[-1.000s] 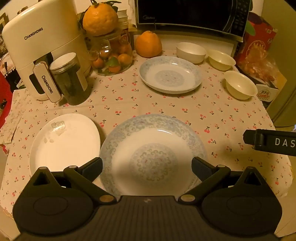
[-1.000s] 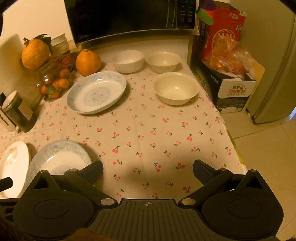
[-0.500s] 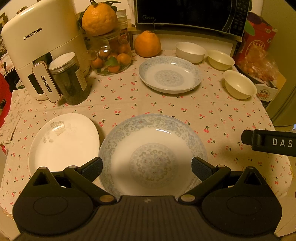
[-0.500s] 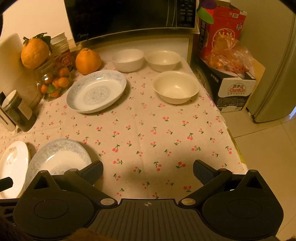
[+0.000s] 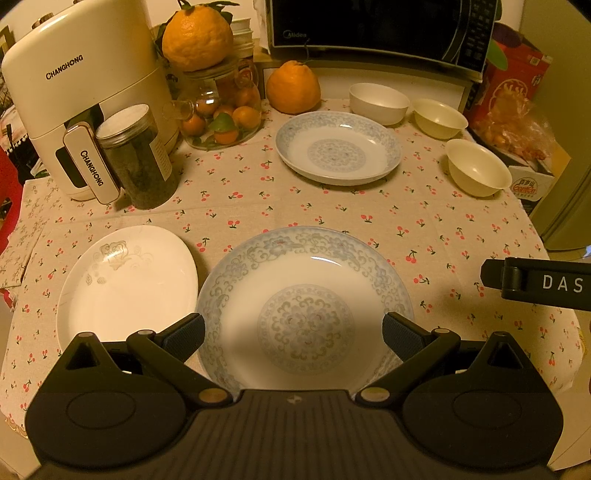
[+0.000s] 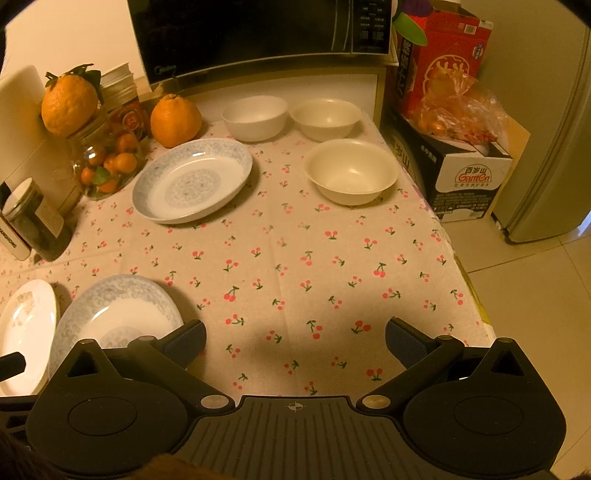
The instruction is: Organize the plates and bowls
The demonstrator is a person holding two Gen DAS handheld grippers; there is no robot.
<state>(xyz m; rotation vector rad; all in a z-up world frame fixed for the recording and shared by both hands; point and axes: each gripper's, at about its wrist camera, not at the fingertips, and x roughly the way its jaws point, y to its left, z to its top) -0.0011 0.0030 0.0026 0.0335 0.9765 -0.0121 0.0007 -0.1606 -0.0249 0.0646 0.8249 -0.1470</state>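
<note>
Over the near edge of the counter: left hand-held gripper (image 5: 293,334) hangs above the near blue-patterned plate (image 5: 304,306), jaws spread wide, nothing held. Right hand-held gripper (image 6: 295,341) sits over bare cloth, jaws also wide, nothing held.
Plates: near patterned plate sits just beside the white flower plate (image 5: 127,284), rims close or touching, can't tell which. Second blue-patterned plate (image 5: 338,147) lies further back, well apart.
Bowls: white bowl (image 6: 255,117) and cream bowl (image 6: 325,119) side by side at the back under the microwave (image 6: 258,33); larger cream bowl (image 6: 350,170) nearer the right edge.
Risk 1: glazed rim is thin and slick; a shallow pinch likely lets the plate tip or slide out on lift.
Risk 2: dragging the near plate probably bunches the cloth or clips the white plate's rim.
Risk 3: the larger cream bowl sits close to the right counter edge; a nudge sends it toward the cardboard box (image 6: 469,177) and the floor.
Risk 4: glass jar of small oranges (image 5: 221,118) carries a big orange (image 5: 197,35) on top, likely unstable if a swing catches it.
Surface: cherry-print tablecloth (image 6: 295,258), soft, creased along a fold, hangs over the edge.
Room: warm dim light, tiled floor, Changhong appliance (image 5: 81,96) and dark lidded jar (image 5: 136,155) at left, fridge (image 6: 554,147) at right.
</note>
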